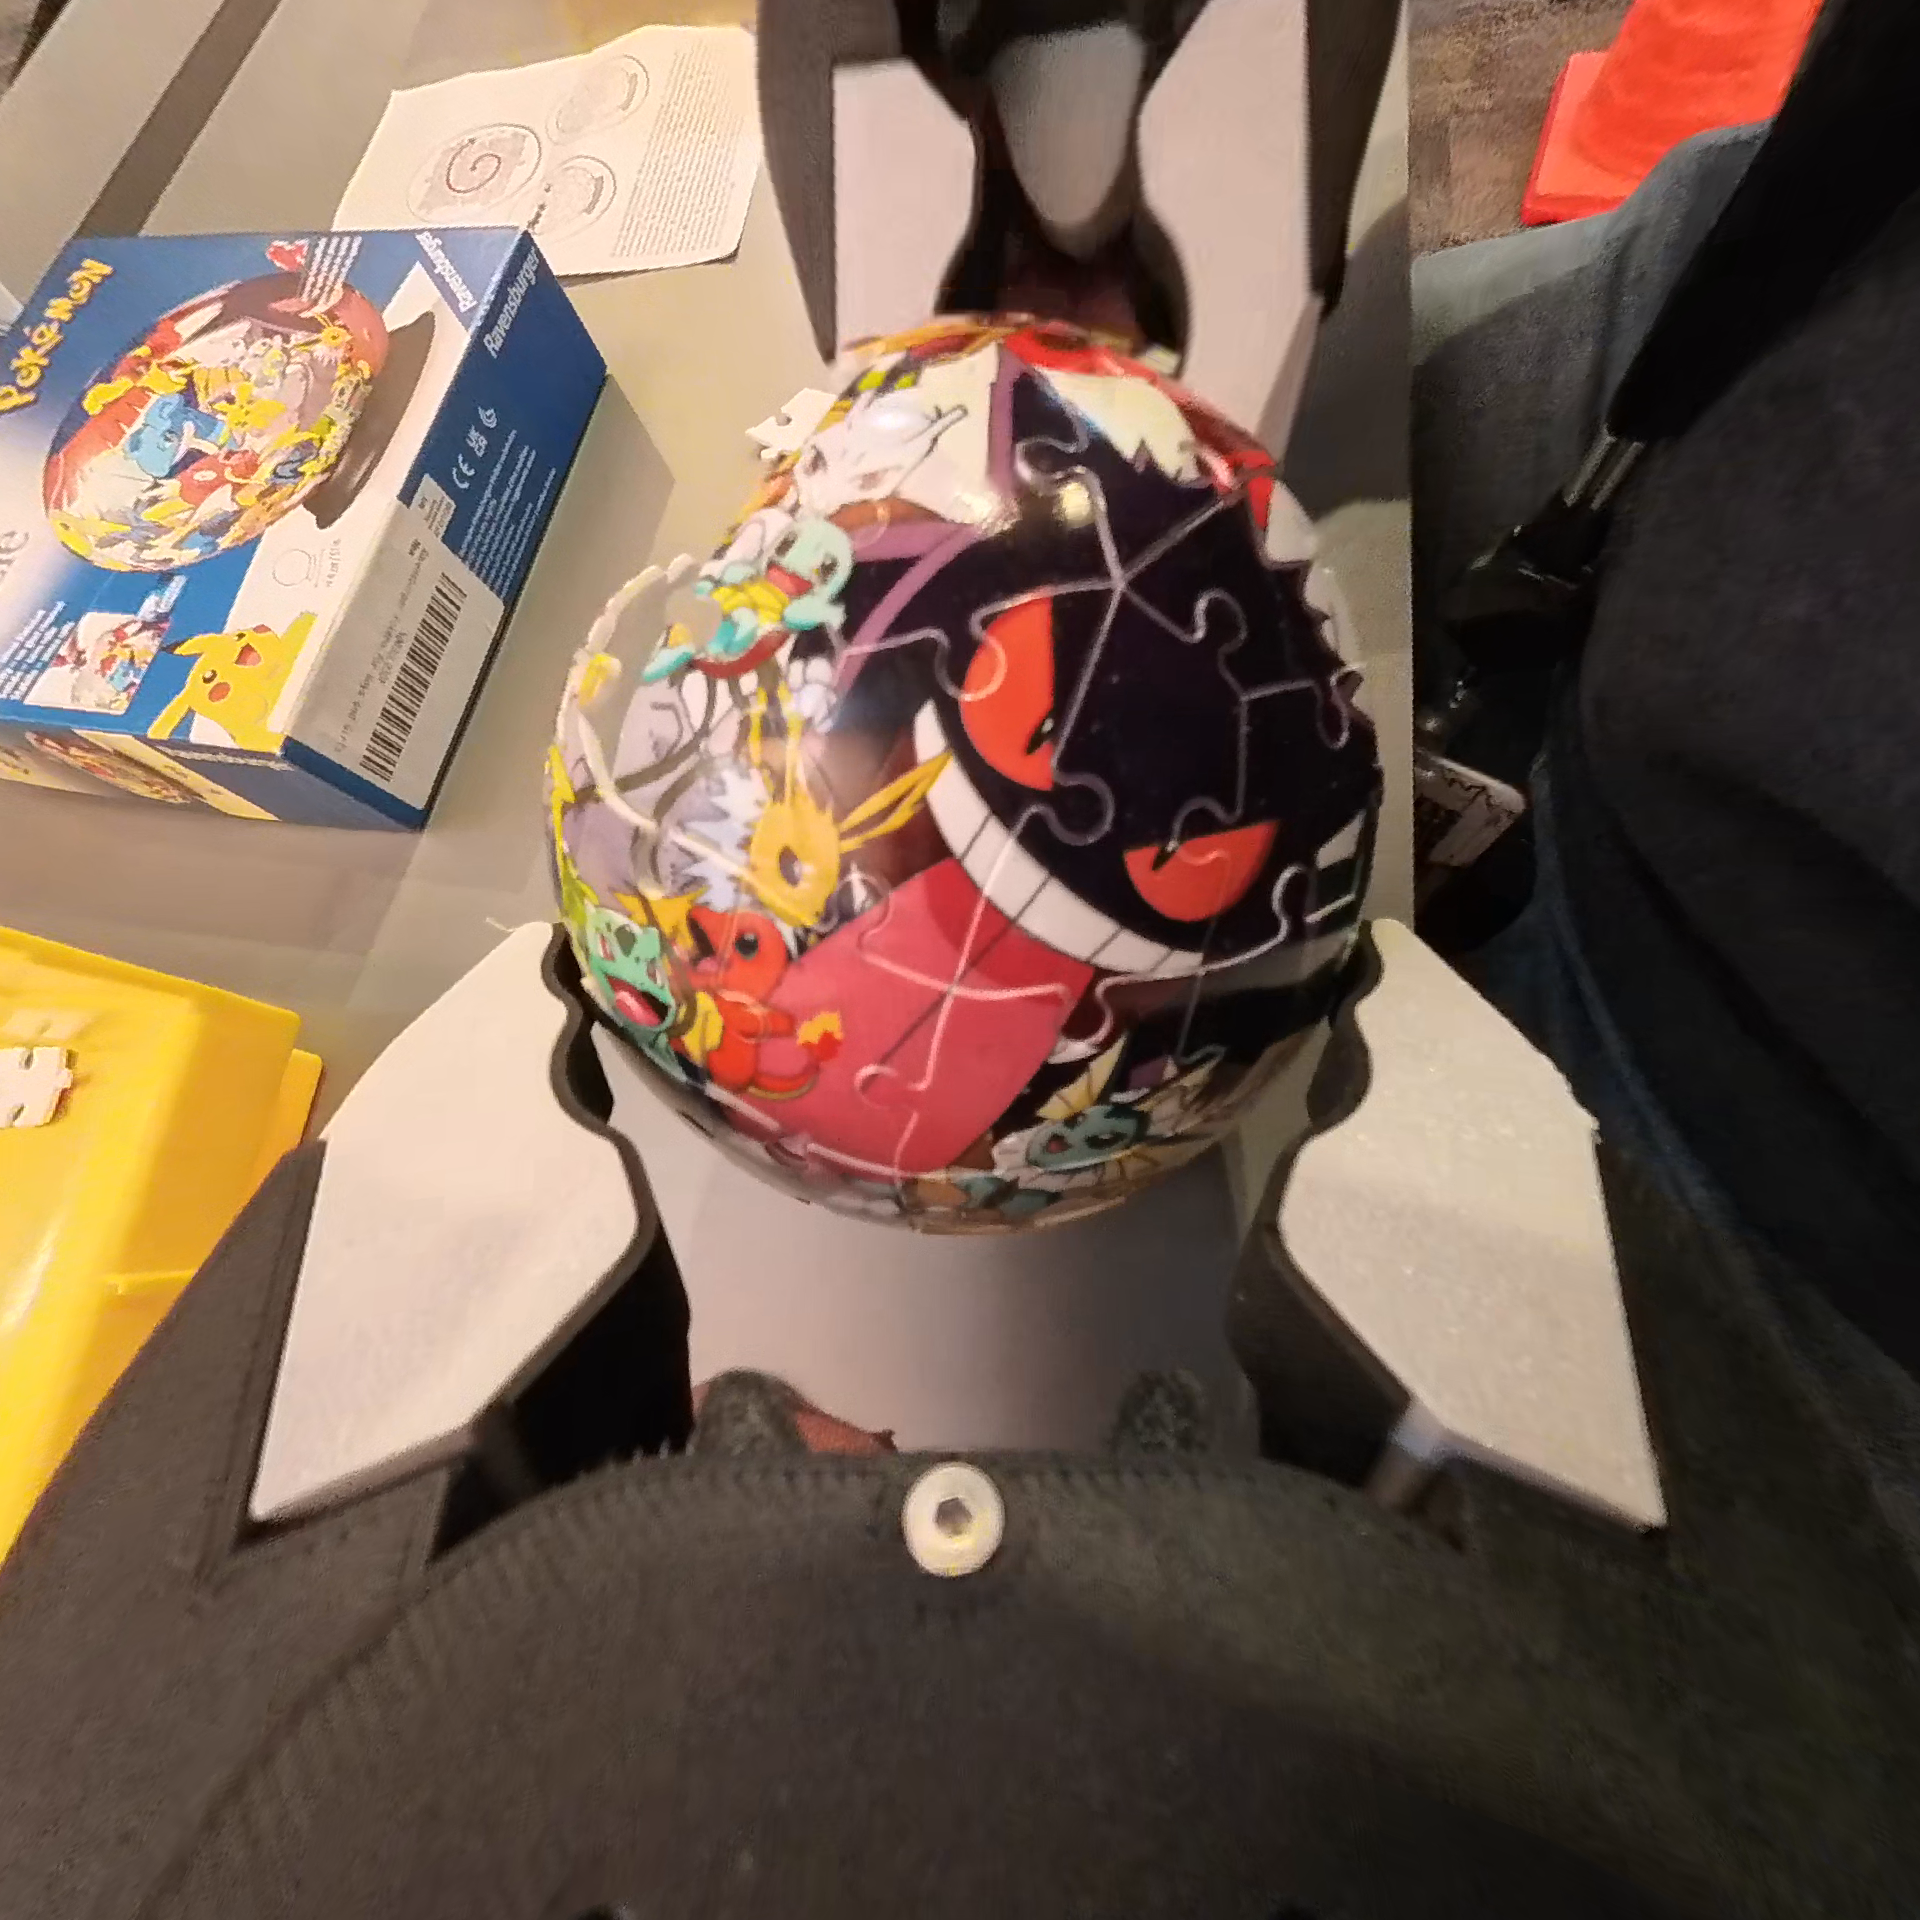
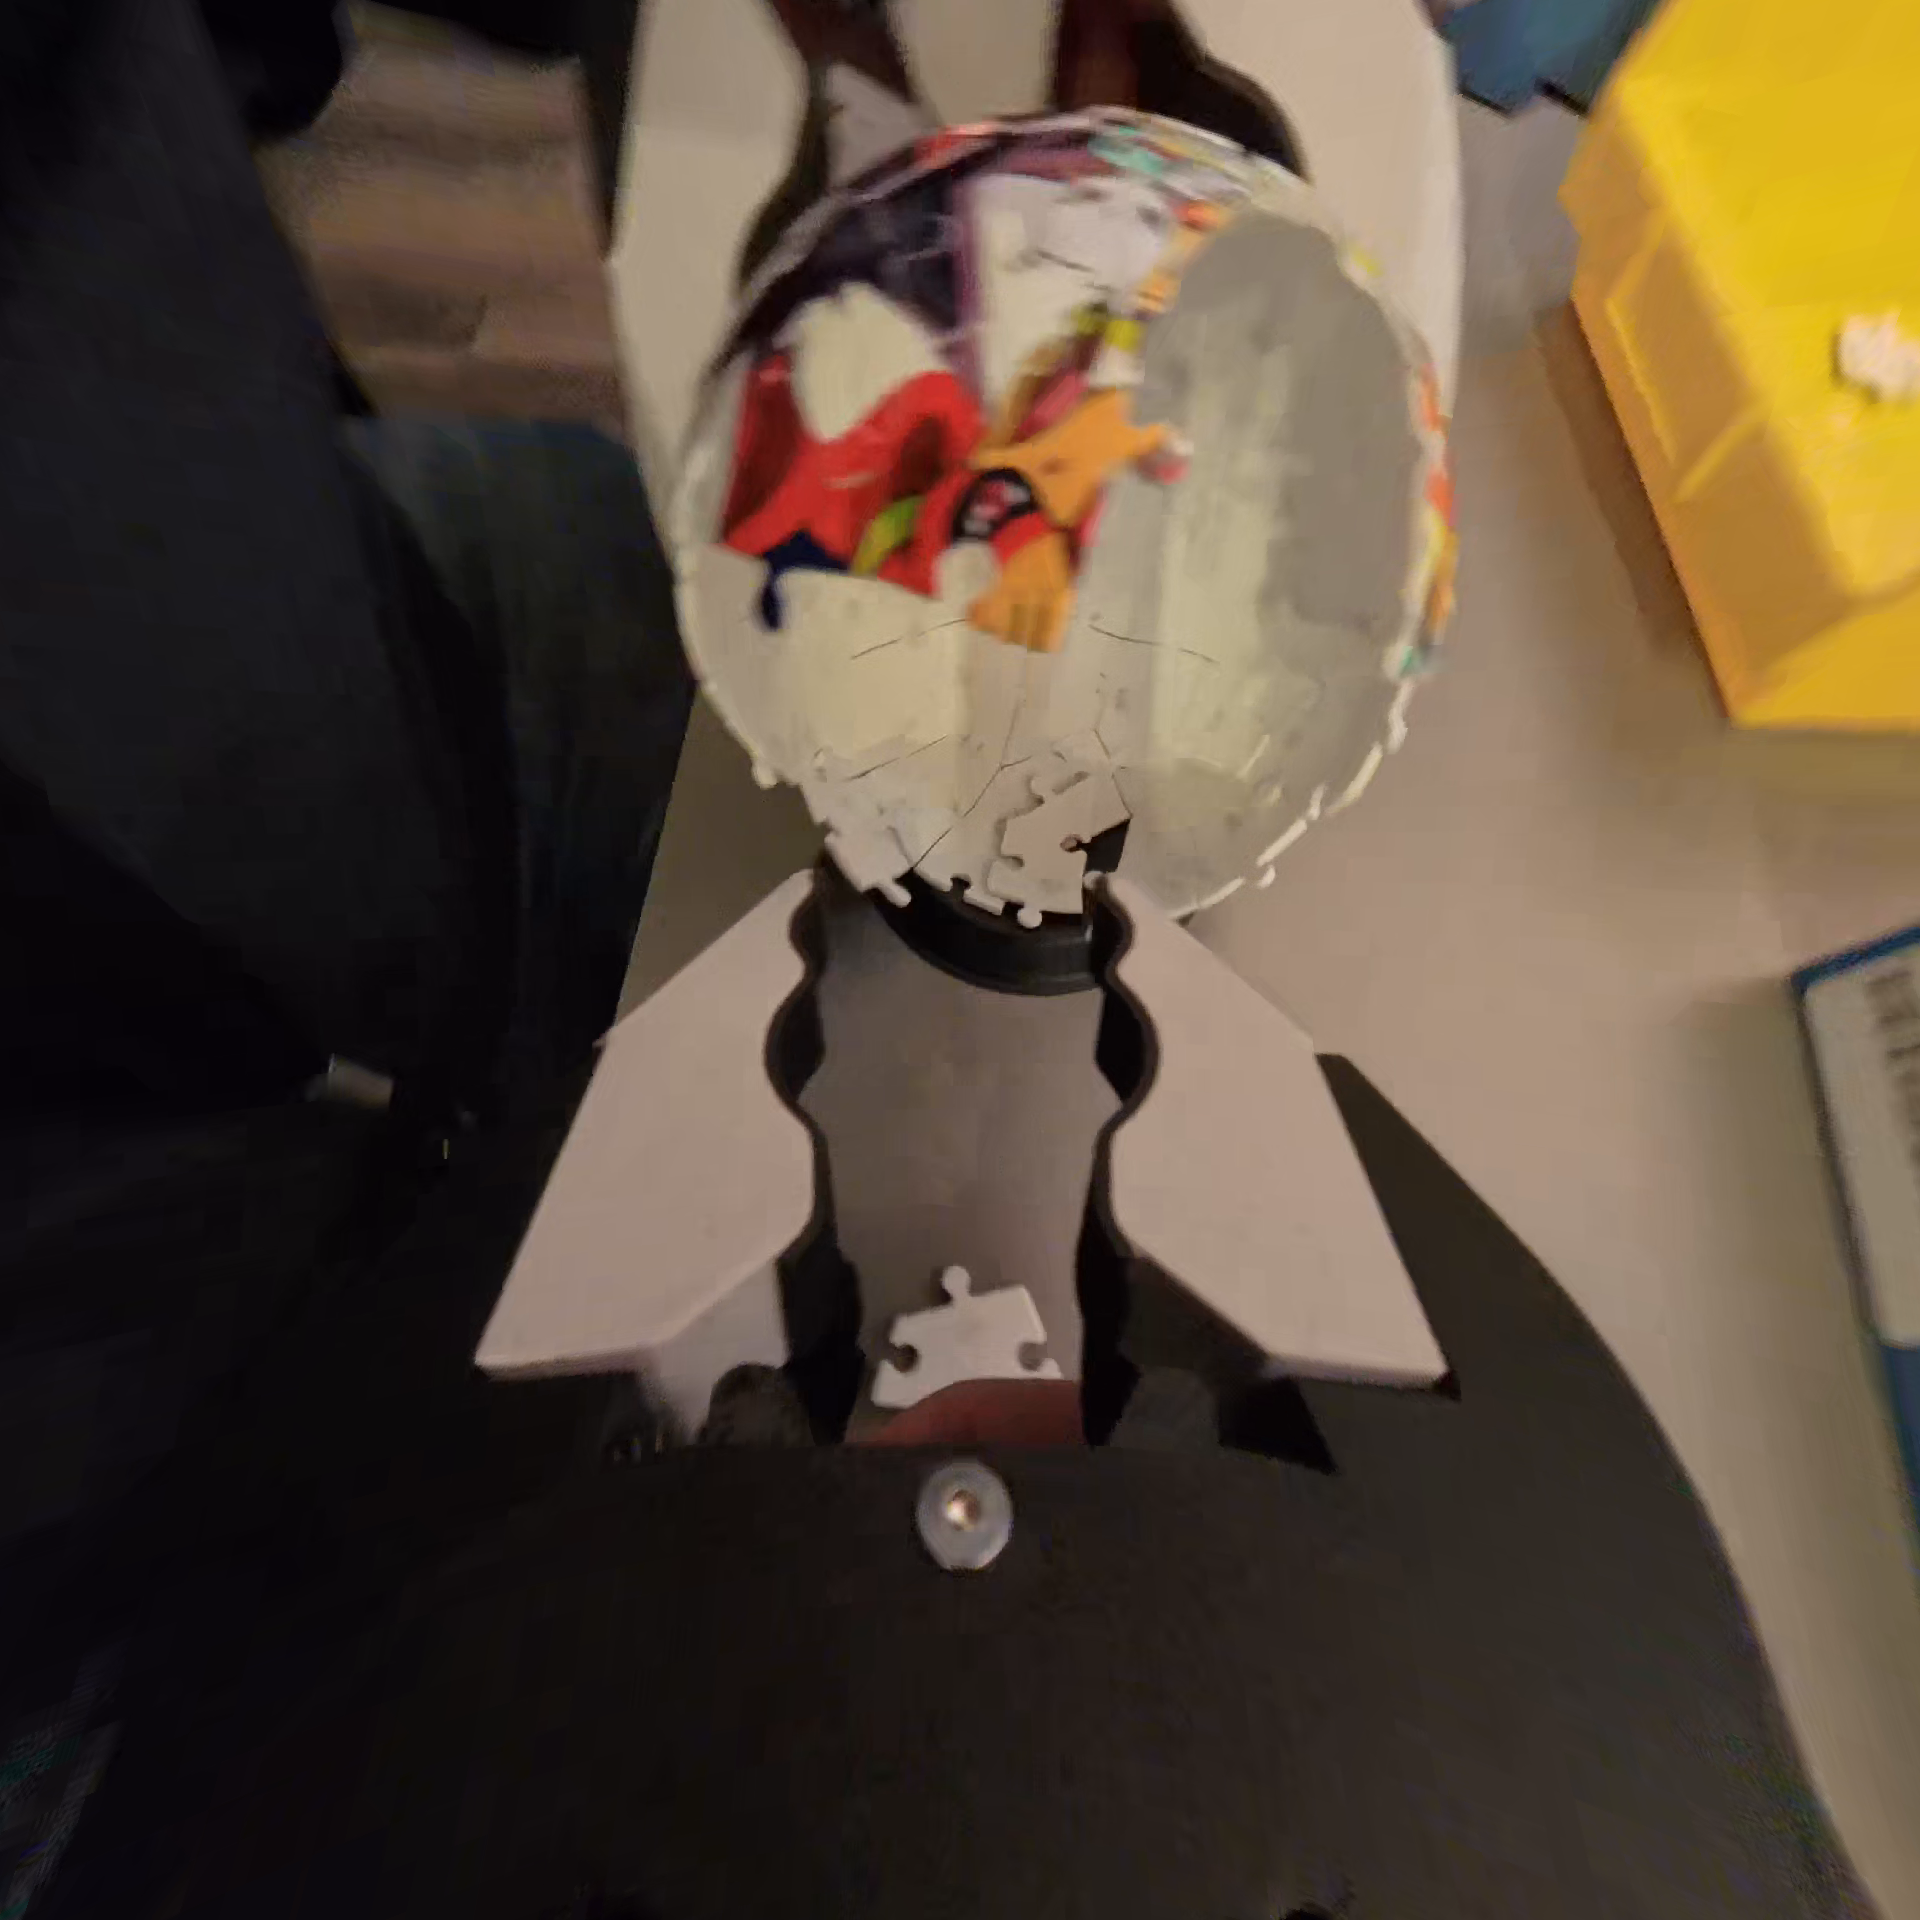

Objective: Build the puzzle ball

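The left gripper (image 1: 961,956) is clamped on the ball (image 1: 966,790), its two fingers pressing opposite flanks of the lower half, so the printed shell faces this camera and the unfinished side is turned away. That looks deliberate — a steady hold that offers the gap to the other tool.

In the right wrist view the ball (image 2: 1049,499) sits just beyond the fingertips, and its open side shows: a wide hole (image 2: 1288,499) toward the right finger, grey inner wall visible through it, with jagged tabs around the rim. Beneath the ball a black ring (image 2: 997,951), probably the stand, lies between the tips of the right gripper (image 2: 961,914). Its fingers are spread apart and appear to touch nothing, though the ring is close enough to the tips that contact cannot be ruled out.

A loose piece (image 2: 966,1340) lies blank side up far back between the right fingers, near their roots. Whether it rests on the table or on the gripper body cannot be told.

Outside the left finger of the left gripper lie the box (image 1: 281,520), a leaflet (image 1: 561,145) and a yellow tray (image 1: 135,1122) cut off by the frame edge — its contents are mostly unseen.

The right view is blurred, so piece seams and the hole's exact outline are hard to read. How many pieces remain is not visible.
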The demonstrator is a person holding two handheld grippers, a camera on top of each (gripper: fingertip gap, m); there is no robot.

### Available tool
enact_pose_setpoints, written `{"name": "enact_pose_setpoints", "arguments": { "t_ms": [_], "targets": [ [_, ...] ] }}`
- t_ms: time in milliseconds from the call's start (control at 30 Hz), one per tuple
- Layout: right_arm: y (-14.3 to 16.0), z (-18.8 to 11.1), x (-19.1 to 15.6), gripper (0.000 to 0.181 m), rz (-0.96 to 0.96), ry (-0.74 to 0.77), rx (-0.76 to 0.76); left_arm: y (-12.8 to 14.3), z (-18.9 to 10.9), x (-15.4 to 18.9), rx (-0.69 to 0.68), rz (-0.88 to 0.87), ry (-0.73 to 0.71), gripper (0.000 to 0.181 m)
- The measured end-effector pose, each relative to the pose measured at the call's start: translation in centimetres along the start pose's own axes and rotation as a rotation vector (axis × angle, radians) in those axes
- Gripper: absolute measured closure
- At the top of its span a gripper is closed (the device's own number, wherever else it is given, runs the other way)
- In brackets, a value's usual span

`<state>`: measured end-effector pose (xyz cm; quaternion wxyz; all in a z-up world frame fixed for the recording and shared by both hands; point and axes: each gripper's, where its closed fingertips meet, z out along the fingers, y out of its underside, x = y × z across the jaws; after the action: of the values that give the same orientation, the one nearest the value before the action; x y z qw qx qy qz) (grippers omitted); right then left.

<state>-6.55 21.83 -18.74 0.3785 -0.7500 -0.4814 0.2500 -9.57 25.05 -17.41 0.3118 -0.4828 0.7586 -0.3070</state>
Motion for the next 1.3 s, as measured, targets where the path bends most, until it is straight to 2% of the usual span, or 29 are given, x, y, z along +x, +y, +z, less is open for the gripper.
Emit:
{"name": "enact_pose_setpoints", "arguments": {
  "t_ms": [200, 267, 367, 633, 933, 1100, 1233, 1300],
  "targets": [
    [3.2, 0.7, -1.7, 0.098, -0.477, -0.139, -0.256, 0.0, 0.0, 0.0, -0.02, 0.006, 0.018, 0.05],
    [3.7, 1.3, -2.1, 0.087, -0.556, -0.17, -0.294, 0.0, 0.1, 0.1, -0.028, 0.011, 0.023, 0.05],
    [3.9, 1.6, -2.9, 0.087, -0.615, -0.246, -0.337, -0.1, 0.2, 0.1, -0.034, 0.015, 0.026, 0.05],
    [4.6, 1.9, -3.4, 0.083, -0.548, -0.372, -0.39, -0.2, 0.4, 0.0, -0.031, 0.014, 0.035, 0.05],
    [4.8, 1.7, -3.5, 0.072, -0.446, -0.317, -0.466, -0.1, 0.3, -0.2, -0.029, 0.016, 0.023, 0.05],
    [4.0, 0.8, -3.8, 0.083, -0.352, -0.342, -0.452, -0.2, 0.4, -0.2, -0.027, 0.017, 0.025, 0.05],
    [4.5, 1.2, -3.4, 0.073, -0.404, -0.316, -0.45, -0.2, 0.4, -0.2, -0.033, 0.018, 0.028, 0.05],
    [4.5, 1.4, -3.7, 0.077, -0.417, -0.324, -0.426, -0.2, 0.4, -0.2, -0.035, 0.02, 0.028, 0.05]
  ]
}}
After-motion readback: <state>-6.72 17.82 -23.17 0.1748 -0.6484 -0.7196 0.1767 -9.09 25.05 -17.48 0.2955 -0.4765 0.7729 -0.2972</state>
